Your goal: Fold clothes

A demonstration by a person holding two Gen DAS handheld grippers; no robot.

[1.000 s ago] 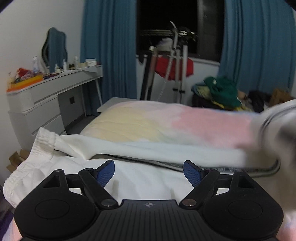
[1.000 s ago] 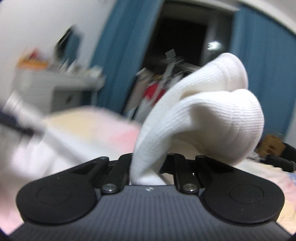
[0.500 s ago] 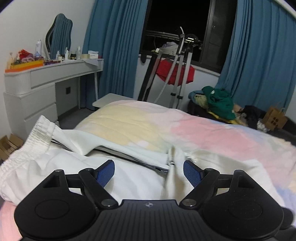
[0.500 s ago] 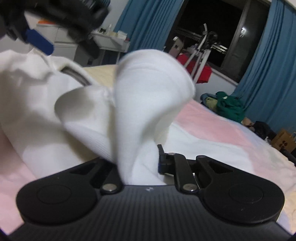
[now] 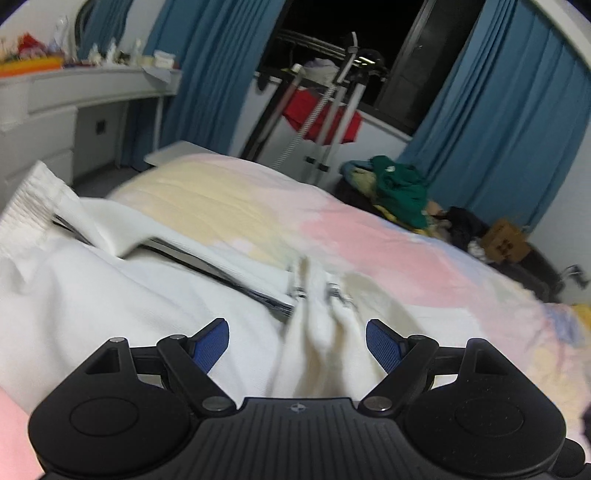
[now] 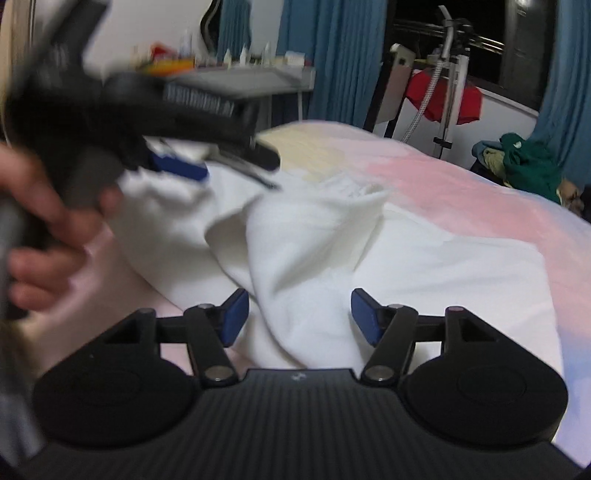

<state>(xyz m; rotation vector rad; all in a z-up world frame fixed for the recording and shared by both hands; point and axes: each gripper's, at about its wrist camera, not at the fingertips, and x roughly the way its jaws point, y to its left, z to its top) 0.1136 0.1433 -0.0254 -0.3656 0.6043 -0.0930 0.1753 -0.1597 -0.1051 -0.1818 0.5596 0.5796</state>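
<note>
Two grippers over white garment (image 6: pixel 317 236) on bed (image 6: pixel 461 177). Right gripper (image 6: pixel 299 314) jaws just opened, raised fold dead ahead between pads, unpressed. Left gripper (image 5: pixel 297 343) wide apart, bunched ridge running straight ahead; contact unclear through blur. Right looks nearer fold.

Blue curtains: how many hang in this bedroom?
2: one blue curtain left of the dark window, beside the dressing table; another to its right. More could be hidden.

My right gripper (image 6: pixel 295 315) has just been opening, jaws apart; my left gripper (image 5: pixel 297 345) stands wide, gripped by my hand (image 6: pixel 44 236).
</note>
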